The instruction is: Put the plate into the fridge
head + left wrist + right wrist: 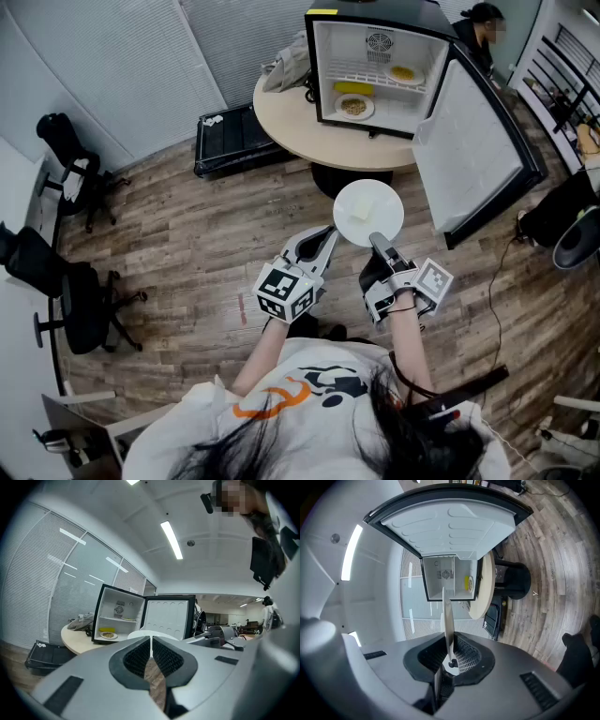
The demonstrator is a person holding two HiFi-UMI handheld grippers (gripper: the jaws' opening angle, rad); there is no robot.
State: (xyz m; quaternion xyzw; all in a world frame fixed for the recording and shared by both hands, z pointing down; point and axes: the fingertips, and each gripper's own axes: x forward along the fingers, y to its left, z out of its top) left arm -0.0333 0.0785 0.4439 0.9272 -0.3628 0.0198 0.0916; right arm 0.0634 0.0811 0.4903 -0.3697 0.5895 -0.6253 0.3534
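A white plate [368, 211] hangs level over the wooden floor, short of the round table [300, 127]. My right gripper [377, 240] is shut on its near rim; in the right gripper view the plate [448, 616] runs edge-on out of the jaws [449, 656]. My left gripper [328, 234] is shut with its tips at the plate's near left rim, and the plate [140, 633] shows just past those tips [151, 646]. The small fridge [375, 66] stands open on the table, door [473, 150] swung right. Inside are a plate of food [354, 107] and another dish [403, 73].
A grey bag [289, 66] lies on the table left of the fridge. A black case [234, 139] sits on the floor by the table. Two office chairs [70, 300] stand at the left. A person [483, 28] is behind the fridge.
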